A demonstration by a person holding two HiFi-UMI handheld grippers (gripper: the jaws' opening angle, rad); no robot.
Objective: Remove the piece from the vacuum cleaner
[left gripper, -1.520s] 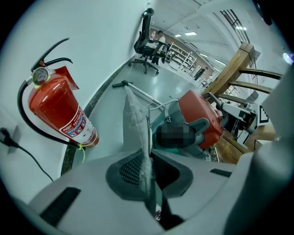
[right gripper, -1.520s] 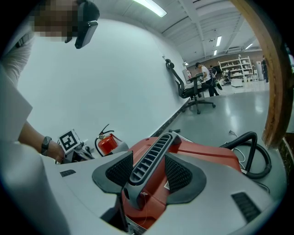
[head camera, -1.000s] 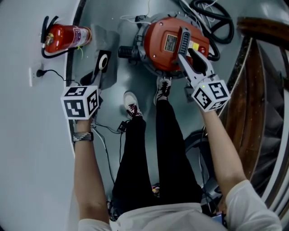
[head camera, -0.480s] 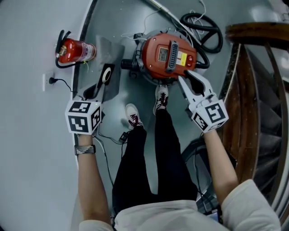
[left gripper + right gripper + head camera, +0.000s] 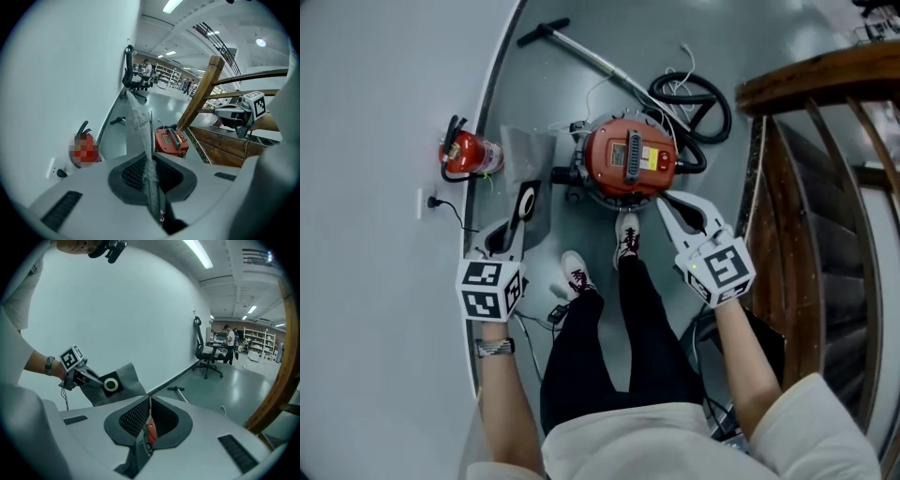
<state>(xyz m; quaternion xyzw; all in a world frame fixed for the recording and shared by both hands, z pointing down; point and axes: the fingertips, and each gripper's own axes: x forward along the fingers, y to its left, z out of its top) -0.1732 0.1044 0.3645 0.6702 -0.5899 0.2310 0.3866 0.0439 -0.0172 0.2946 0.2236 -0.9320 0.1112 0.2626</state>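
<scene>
The left gripper (image 5: 149,161) is clenched on the edge of a grey dust bag (image 5: 137,117). The cloth runs up from between its pads, thin edge toward the camera. In the head view that gripper (image 5: 504,239) grips the bag (image 5: 528,159) at the end that carries the black collar and white ring. The bag is off the vacuum cleaner (image 5: 628,159), held over the floor to the cleaner's left, beside the wall.

The right gripper (image 5: 148,425) has just been closing. Its jaws now meet with nothing between them, and only a sliver of red shows through the slit. In the head view it (image 5: 670,208) points toward the cleaner's near right rim.

The cleaner is round with a red top and a black handle, and stands on the grey floor just ahead of the person's shoes (image 5: 627,234). A black hose (image 5: 698,94) is coiled behind it, and a long tube (image 5: 581,52) lies further off. A red fire extinguisher (image 5: 467,155) sits against the wall left of the bag, and a wooden stair rail (image 5: 802,75) stands at the right
</scene>
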